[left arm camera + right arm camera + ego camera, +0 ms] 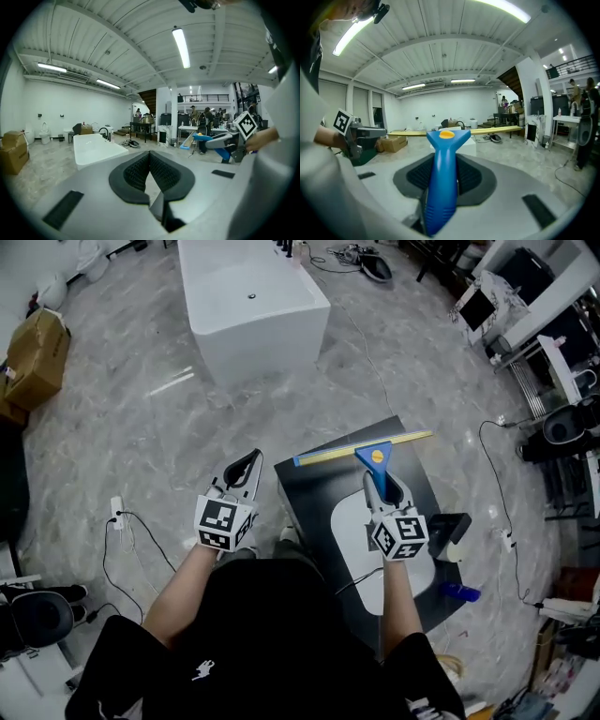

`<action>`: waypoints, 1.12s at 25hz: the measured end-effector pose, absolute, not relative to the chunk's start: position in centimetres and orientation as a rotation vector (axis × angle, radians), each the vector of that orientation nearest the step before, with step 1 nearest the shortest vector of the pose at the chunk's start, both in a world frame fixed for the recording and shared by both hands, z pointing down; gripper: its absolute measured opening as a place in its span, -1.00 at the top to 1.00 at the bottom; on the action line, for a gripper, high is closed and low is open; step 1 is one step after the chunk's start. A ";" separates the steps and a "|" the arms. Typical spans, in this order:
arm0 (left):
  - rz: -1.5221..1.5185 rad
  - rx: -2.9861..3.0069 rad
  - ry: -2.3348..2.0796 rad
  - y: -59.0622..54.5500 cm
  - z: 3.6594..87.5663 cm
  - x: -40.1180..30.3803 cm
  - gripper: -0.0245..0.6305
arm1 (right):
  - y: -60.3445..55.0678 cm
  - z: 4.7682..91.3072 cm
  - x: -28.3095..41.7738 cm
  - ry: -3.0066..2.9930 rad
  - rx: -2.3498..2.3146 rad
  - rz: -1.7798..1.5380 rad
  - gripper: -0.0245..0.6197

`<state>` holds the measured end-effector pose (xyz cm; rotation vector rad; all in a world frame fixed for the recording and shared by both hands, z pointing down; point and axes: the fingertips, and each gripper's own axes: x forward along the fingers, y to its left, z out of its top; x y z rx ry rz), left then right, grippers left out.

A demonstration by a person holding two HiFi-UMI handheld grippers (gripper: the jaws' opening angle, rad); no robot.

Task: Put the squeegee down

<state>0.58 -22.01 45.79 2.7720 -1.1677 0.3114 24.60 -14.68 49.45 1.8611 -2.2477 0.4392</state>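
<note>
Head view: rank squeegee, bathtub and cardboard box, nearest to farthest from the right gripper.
1. squeegee: clamped in the jaws of the right gripper.
2. bathtub: ahead and to the left, on the floor.
3. box: far left, by the picture's edge.

I stand in a large open hall, part workshop, part lab. A freestanding white bathtub (251, 306) sits on a marble-look floor (141, 418), with a cardboard box (37, 357) and loose cables (349, 253) nearby. Monitors (476, 307) crowd desks (553, 282) beneath tube lights (181, 47), a ribbed ceiling (117, 37) and a railed mezzanine (206, 98).
</note>
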 end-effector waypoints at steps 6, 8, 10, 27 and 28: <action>0.394 2.713 -1.252 -22.4 47.9 1.8 0.92 | -16.6 53.4 25.5 -2.288 1.714 0.428 0.52; 0.422 2.700 -1.285 -22.6 48.4 2.1 0.92 | -17.1 54.6 25.7 -2.292 1.681 0.431 0.52; 0.442 2.689 -1.299 -22.9 49.0 2.4 0.92 | -17.6 55.9 25.8 -2.291 1.659 0.447 0.52; 0.580 2.649 -1.222 -24.4 54.1 5.0 0.92 | -20.1 65.2 26.5 -2.202 1.554 0.503 0.52; 0.581 2.647 -1.224 -24.6 54.3 5.0 0.92 | -20.2 65.6 26.6 -2.197 1.553 0.512 0.52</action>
